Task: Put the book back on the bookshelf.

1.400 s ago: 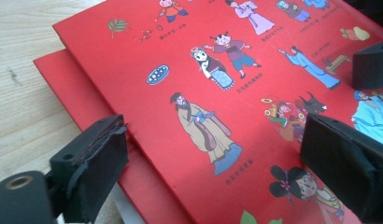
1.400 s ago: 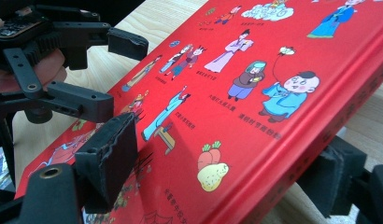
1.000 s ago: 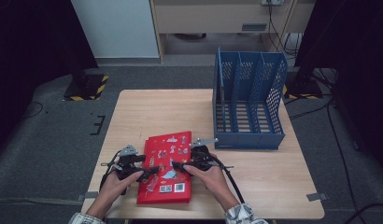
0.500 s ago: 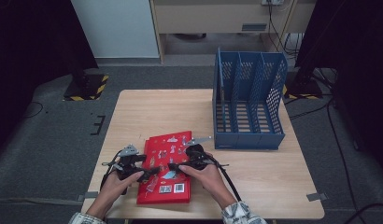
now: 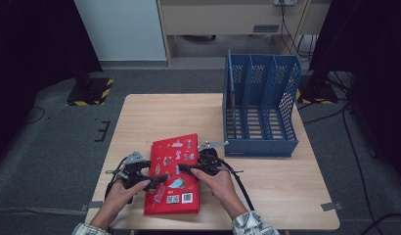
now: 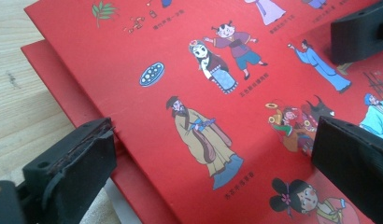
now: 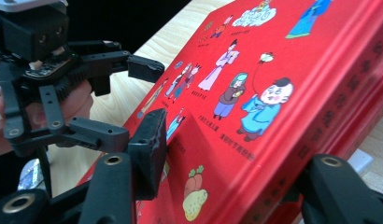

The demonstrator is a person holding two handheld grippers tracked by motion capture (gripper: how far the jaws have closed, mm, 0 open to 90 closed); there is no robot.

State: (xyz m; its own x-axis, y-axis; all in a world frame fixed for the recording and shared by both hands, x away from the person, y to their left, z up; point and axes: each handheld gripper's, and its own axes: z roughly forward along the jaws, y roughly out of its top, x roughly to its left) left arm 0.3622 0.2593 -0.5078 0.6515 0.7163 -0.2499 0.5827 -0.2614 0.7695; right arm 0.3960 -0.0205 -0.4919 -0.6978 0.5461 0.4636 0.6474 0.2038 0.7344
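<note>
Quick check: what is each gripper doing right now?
Left gripper: open, jaws just widened, straddling the red book cover.
Right gripper: jaws just closing around the book's spine edge; firm grip cannot be told.

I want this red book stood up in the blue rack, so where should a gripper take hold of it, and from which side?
Grip the red book at its thick spine edge, coming in level from the rack side, where the right gripper already straddles it. The book lies flat, so one jaw goes over the cover, one under; the blue rack stands close on that side.
</note>
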